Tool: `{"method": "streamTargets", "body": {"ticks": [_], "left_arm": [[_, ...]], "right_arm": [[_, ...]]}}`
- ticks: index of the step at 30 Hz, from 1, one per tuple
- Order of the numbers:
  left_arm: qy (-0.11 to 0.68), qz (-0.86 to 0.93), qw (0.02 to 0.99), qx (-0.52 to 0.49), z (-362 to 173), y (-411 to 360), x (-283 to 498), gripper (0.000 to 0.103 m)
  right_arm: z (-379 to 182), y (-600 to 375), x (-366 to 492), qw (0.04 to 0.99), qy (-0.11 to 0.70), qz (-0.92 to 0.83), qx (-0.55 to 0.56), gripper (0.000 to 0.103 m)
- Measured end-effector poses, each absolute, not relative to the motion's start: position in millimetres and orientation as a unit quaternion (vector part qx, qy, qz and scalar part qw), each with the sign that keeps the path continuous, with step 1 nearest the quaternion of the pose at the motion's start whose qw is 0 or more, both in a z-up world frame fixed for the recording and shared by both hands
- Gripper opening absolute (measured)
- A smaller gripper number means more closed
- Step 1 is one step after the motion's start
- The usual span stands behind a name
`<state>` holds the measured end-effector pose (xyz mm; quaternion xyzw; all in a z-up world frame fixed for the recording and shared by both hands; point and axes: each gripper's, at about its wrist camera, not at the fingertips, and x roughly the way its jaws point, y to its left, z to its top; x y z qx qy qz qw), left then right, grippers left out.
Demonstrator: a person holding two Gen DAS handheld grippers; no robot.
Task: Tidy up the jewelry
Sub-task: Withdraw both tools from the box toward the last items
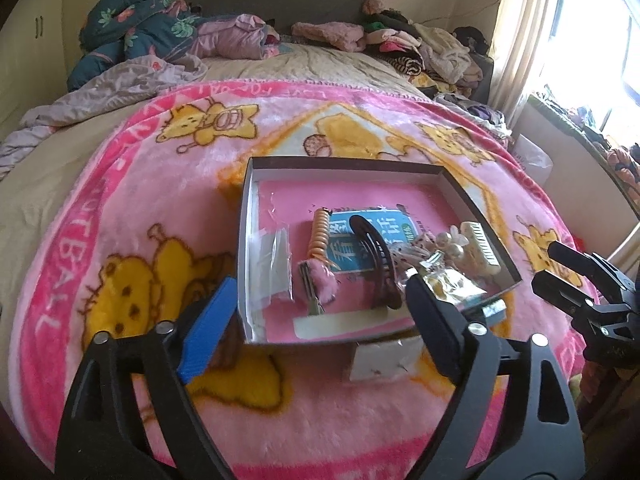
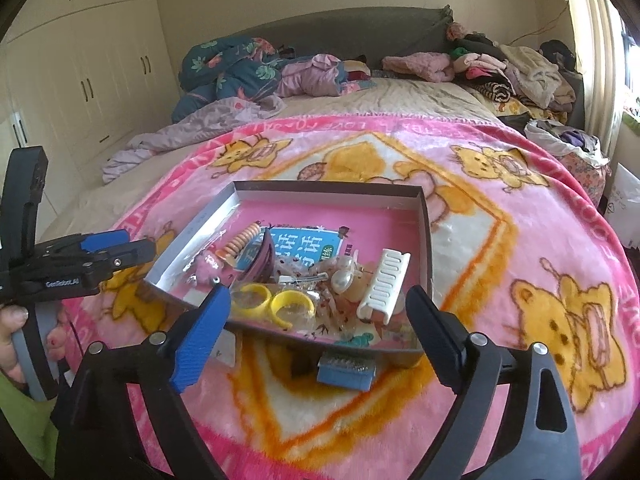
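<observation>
While both sets of jaws stand apart and hold nothing, the left gripper (image 1: pixel 320 308) and right gripper (image 2: pixel 320 316) hover at the near edge of the shallow box (image 2: pixel 425 216) on the pink cartoon blanket (image 2: pixel 520 240) spread over the bed.

Right wrist view: jewelry lies at 12 o'clock, just beyond the fingertips. Nearest are two yellow rings in a clear packet (image 2: pixel 272 304), then the white comb clip (image 2: pixel 383 286) at 1 o'clock, long axis running near-to-far. A pearl piece (image 2: pixel 342 280) sits between them, a little further in. Outside the box, a small blue card (image 2: pixel 347 372) lies on the blanket at 6 o'clock of the box wall, touching or just beside it; cannot tell which.

Left wrist view: dark curved hair clip (image 1: pixel 376 264) at 12 o'clock, long axis near-to-far; orange coil tie (image 1: pixel 319 236) and pink fluffy clip (image 1: pixel 322 280) just beside it at 11 o'clock. A white card (image 1: pixel 384 360) lies outside the box.

Judgement: right gripper is nearer the loose blue card; approach from above, jaws across its short side.
</observation>
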<state>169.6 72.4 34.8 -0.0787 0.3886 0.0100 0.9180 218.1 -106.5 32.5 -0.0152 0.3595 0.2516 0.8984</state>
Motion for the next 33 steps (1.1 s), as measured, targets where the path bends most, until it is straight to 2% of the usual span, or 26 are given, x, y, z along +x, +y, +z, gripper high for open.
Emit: {"method": "streamTargets", "body": {"ticks": [4,5,7,33], "left_arm": [[0.384,0.009,0.92,-0.078,38.6,68.1,159.1,0.084],[0.383,0.009,0.92,-0.078,39.8,67.0,155.9,0.089],[0.381,0.008,0.921,-0.077,41.6,65.3,150.9,0.091],[0.374,-0.004,0.924,-0.078,32.8,34.6,86.2,0.092]], "right_arm": [[38.8,-111.6,207.7,0.902,0.352,0.251,-0.013,0.092],[40.3,-112.8,205.1,0.902,0.351,0.251,-0.012,0.093],[42.8,-115.3,199.9,0.903,0.348,0.251,-0.012,0.093],[39.5,-148.3,144.2,0.907,0.345,0.243,-0.015,0.094]]}}
